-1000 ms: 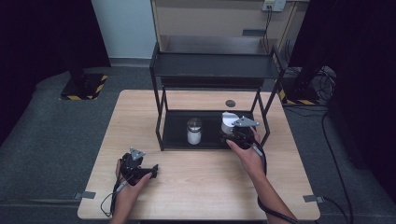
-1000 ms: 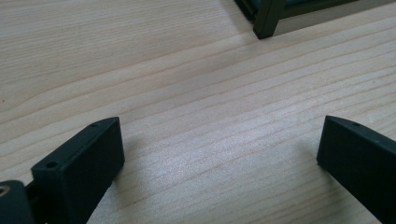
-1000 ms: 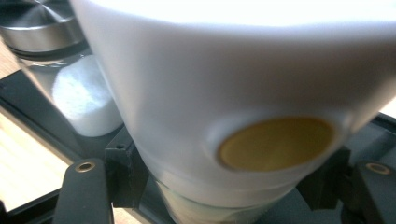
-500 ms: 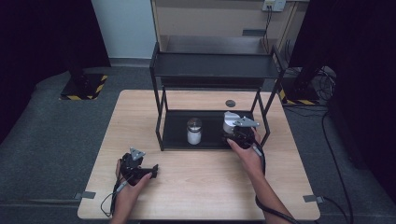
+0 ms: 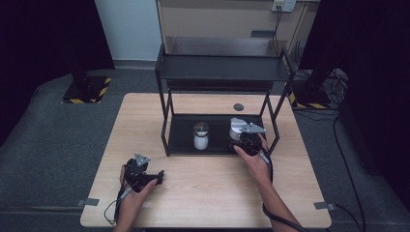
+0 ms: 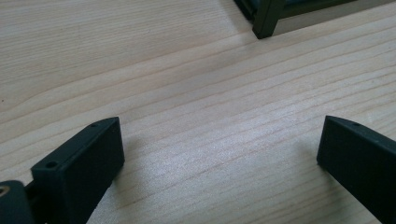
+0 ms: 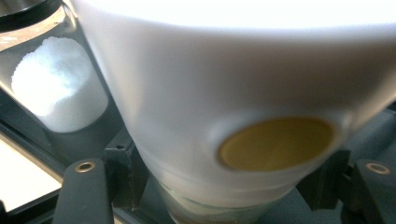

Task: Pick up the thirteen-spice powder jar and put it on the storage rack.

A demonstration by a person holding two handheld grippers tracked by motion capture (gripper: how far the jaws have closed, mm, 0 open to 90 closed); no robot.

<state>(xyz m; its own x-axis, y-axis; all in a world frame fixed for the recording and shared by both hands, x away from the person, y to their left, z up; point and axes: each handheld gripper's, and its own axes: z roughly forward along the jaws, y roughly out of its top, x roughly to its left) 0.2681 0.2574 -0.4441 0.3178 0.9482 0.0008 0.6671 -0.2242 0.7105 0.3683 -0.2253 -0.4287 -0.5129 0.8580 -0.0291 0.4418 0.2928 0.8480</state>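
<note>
Light wooden rectangular table point(image 5: 208, 193), grain running across, standing on grey carpet. On its far half, a black metal two-tier shelf rack point(image 5: 220, 72), open-framed, lower tray resting on the tabletop. Near the rack's back right leg, a small dark round disc point(image 5: 238, 107) lying flat on the wood.

On the lower tray, toward the right, a white tapered plastic cup point(image 5: 236, 127), upright, seen close in the right gripper view point(image 7: 224, 93) with a round yellowish spot low on its wall. Just left of it on the same tray, apart from it, a clear glass jar with a metal lid point(image 5: 201, 136), holding white powder, upright; seen also in the right gripper view point(image 7: 56, 88) at the upper left.

Right gripper point(image 5: 244, 142), black with a grey three-cornered plate on top, reaching in at the tray's front edge, held in the right hand point(image 5: 256, 162); jaws clamped on the lower part of the white cup, one on each side, pinching it.

Left gripper point(image 5: 157, 176), black, held low over the near left part of the table in the left hand point(image 5: 133, 191), well apart from the rack; in the left gripper view, jaws spread wide with bare wood between them, pinching nothing.
</note>
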